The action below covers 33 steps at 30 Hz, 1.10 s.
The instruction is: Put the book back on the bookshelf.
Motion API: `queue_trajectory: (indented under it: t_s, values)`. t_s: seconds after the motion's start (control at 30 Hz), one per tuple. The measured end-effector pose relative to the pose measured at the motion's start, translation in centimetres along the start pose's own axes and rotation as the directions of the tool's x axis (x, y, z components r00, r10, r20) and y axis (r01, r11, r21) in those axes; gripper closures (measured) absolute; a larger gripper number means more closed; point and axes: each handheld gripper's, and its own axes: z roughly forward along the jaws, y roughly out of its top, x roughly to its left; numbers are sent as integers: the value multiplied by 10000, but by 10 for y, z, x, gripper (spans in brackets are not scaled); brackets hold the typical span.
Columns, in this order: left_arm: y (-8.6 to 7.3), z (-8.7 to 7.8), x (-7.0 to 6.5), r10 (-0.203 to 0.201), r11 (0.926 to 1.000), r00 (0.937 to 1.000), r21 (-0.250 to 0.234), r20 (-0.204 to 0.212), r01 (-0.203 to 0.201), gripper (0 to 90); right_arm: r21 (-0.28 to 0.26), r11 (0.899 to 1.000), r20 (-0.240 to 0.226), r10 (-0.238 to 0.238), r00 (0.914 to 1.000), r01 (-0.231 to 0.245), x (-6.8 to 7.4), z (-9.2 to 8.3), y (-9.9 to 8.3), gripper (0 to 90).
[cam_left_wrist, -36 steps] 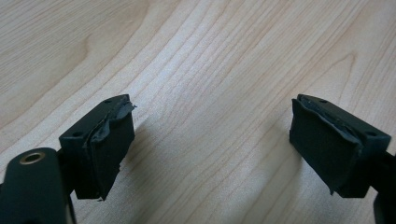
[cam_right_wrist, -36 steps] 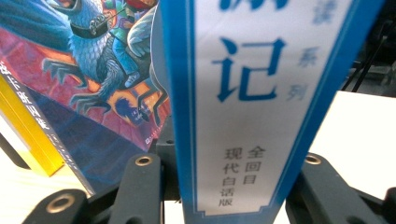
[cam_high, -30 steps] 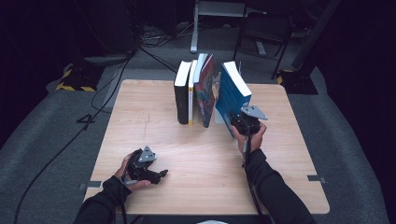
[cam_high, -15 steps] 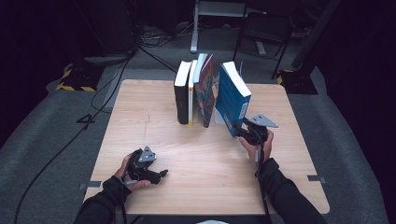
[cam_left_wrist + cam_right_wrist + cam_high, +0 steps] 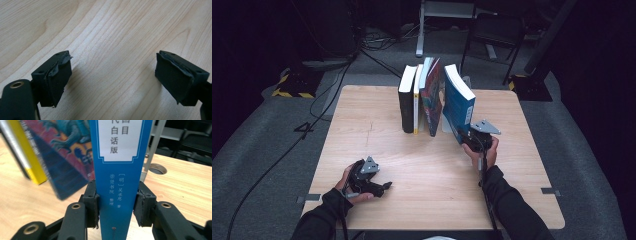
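Two tools: right tool [image 5: 116,207] just closed, clamping blue book [image 5: 120,170] spine; left tool [image 5: 110,77] wide over bare table [image 5: 422,160].

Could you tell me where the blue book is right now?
In the high view the blue book stands tilted at the right end of the row, beside the colourful book, its spine clamped by the right gripper.
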Motion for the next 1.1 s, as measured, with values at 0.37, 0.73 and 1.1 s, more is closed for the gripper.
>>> queue_trajectory:
  t_s: [0.37,0.73,1.1]
  values:
    - [0,0,0,-6,10000,10000,-17,-9,6,139,-117,9956,448,936,9946,-932,5,13,5,608]
    - [0,0,0,-3,10000,10000,-19,-5,3,139,-28,9948,301,1018,9943,-1018,7,19,10,602]
    - [0,0,0,-1,10000,10000,-7,2,1,139,613,9969,114,485,9988,-491,4,17,14,579]
